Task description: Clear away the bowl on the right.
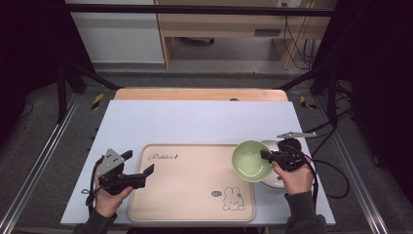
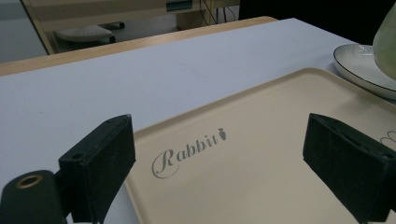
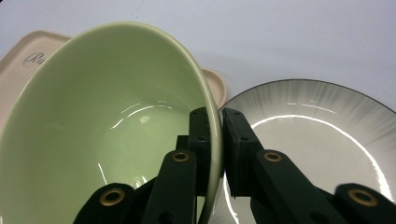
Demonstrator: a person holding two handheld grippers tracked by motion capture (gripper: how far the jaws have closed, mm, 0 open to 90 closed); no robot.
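The green bowl [image 1: 251, 160] sits at the right edge of the beige tray [image 1: 185, 195], tilted, overlapping both the tray's rim and the white plate [image 1: 277, 181] beside it. The right gripper [image 1: 269, 156] pinches the bowl's rim, one jaw inside and one outside.

The right gripper view makes that grip plain: the bowl [image 3: 107, 121] fills the left half, its thin rim clamped between the two black jaws of the right gripper [image 3: 215, 140], with the plate [image 3: 322, 135] lying under and to the right, dark-edged and glossy. A corner of the tray [image 3: 28, 60] peeks out behind the bowl.

The left gripper [image 1: 141, 163] hovers at the tray's left edge, jaws wide apart and holding nothing. In its own view the left gripper [image 2: 219, 175] frames the word "Rabbit" printed on the tray [image 2: 261, 121]; the plate [image 2: 362, 65] and a sliver of the bowl [image 2: 386, 37] show far right.

Everything rests on a pale sheet [image 1: 195, 122] covering a wooden table [image 1: 199, 94]. Cables [image 1: 331, 170] trail from the right gripper.
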